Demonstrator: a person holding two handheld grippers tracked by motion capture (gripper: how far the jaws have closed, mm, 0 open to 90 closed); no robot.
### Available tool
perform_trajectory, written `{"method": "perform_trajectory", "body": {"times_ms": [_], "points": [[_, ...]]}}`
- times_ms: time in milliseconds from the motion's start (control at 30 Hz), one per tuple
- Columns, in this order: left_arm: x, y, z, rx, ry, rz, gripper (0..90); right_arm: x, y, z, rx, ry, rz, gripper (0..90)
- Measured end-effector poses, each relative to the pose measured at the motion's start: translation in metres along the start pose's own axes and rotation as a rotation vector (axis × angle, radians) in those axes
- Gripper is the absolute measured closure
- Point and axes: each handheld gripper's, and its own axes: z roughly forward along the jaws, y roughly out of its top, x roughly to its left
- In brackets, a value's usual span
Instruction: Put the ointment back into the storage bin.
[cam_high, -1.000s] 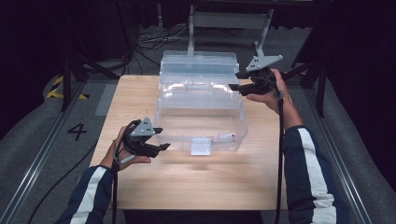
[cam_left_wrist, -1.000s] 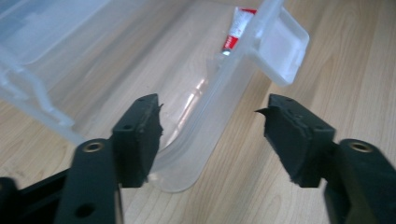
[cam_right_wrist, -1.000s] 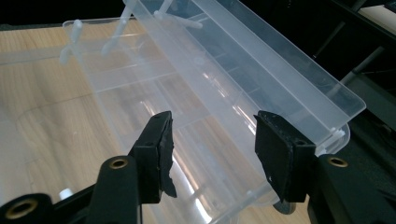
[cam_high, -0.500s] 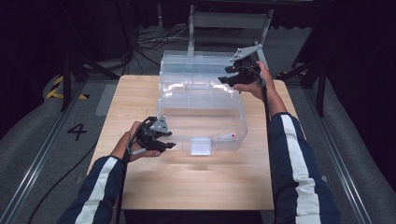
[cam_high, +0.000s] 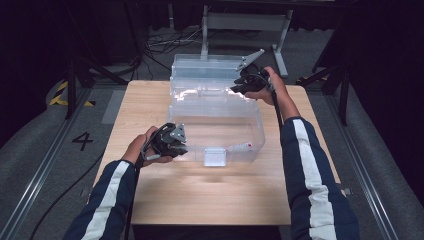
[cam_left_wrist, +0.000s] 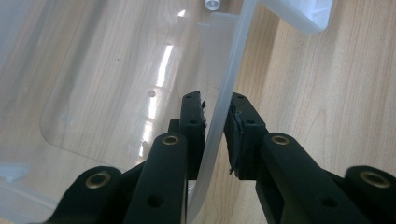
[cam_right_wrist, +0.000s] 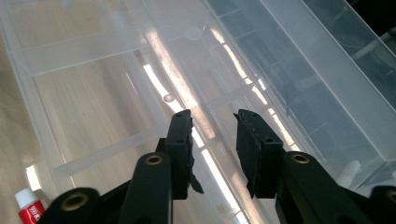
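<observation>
The clear plastic box (cam_high: 216, 122) sits mid-table with its lid thrown back; it looks light, stiff and slick, so the thin rim is the fair place to take it. The left gripper (cam_left_wrist: 217, 123) has just been closing astride its near-left wall, seemingly touching, while the right gripper (cam_right_wrist: 213, 140) has been closing over the back-right rim, a gap still showing. Inside the box lies a small red-and-white tube (cam_high: 244, 146), near the front latch (cam_high: 215, 156).
</observation>
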Motion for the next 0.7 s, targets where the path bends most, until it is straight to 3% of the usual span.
{"method": "perform_trajectory", "body": {"times_ms": [133,333,700], "points": [[-0.001,0.004,0.003,0.028,0.011,0.02,77.7,0.001,0.001,0.0,0.007,-0.001,-0.017,69.5],[-0.002,0.005,0.006,0.03,0.013,-0.017,76.4,0.003,0.004,-0.003,0.022,0.012,-0.056,75.0],[-0.004,0.006,0.012,0.051,0.013,-0.019,75.5,0.002,0.003,-0.003,0.018,0.023,-0.047,76.1]]}}
